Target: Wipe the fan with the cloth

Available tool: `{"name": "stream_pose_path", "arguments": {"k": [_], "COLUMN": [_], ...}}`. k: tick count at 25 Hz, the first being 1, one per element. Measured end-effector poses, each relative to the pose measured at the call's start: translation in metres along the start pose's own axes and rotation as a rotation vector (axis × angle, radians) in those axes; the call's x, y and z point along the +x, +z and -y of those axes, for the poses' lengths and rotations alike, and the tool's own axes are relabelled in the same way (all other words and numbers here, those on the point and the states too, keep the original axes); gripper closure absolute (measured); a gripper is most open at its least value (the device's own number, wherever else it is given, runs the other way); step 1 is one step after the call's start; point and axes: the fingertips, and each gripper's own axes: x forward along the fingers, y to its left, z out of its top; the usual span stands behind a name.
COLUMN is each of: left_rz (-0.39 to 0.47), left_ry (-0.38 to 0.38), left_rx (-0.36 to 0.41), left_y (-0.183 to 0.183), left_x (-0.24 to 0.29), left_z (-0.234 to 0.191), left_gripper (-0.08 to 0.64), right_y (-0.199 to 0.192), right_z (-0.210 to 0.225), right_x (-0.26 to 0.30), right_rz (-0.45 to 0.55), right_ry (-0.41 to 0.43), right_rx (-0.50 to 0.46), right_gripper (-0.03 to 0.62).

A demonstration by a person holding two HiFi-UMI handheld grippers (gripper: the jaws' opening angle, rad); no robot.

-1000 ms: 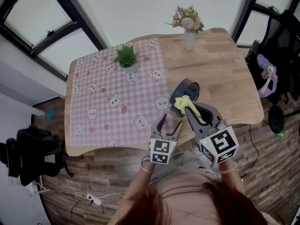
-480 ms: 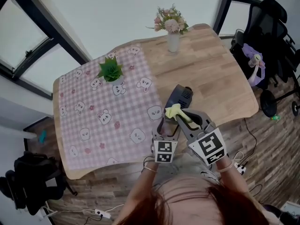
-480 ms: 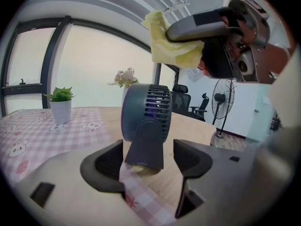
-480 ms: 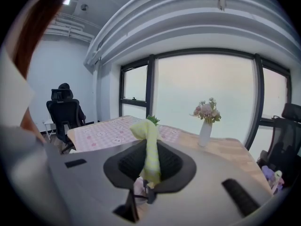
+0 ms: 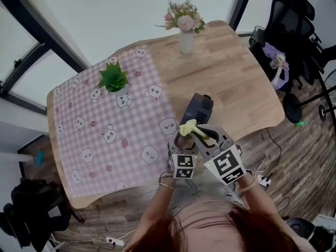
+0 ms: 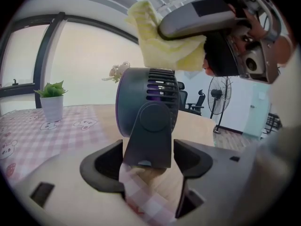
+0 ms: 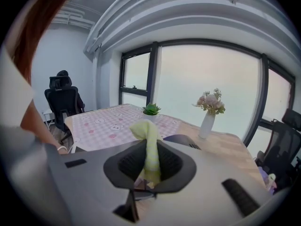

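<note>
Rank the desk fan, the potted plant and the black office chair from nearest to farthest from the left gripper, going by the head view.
1. Desk fan, just ahead of the left gripper.
2. Potted plant, up left on the checked tablecloth.
3. Black office chair, beyond the table, upper right.

Overhead, the lower half of the fan (image 5: pixel 198 108) is hidden under the cloth (image 5: pixel 187 127) and the right tongs (image 5: pixel 195 133). In the right gripper view only its dark edge shows.

Wooden table (image 5: pixel 236 83), pink tablecloth (image 5: pixel 105 135), fan (image 5: pixel 198 108), potted plant (image 5: pixel 113 79), flower vase (image 5: pixel 186 42)
</note>
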Motion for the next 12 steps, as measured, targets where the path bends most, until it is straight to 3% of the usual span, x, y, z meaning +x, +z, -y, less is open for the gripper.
{"name": "stream_pose_path", "arguments": {"k": [12], "left_rz": [0.065], "left_ry": [0.007], "left_rx": [0.038], "left_y": [0.002], "left_x": [0.009], "left_z": [-0.001], "left_gripper": [0.253], "right_y": [-0.026], "right_z": [-0.021], "right_x": [0.026], "right_rz": [-0.101], "right_ry": [0.068], "right_rx": [-0.05], "right_gripper": [0.543]}}
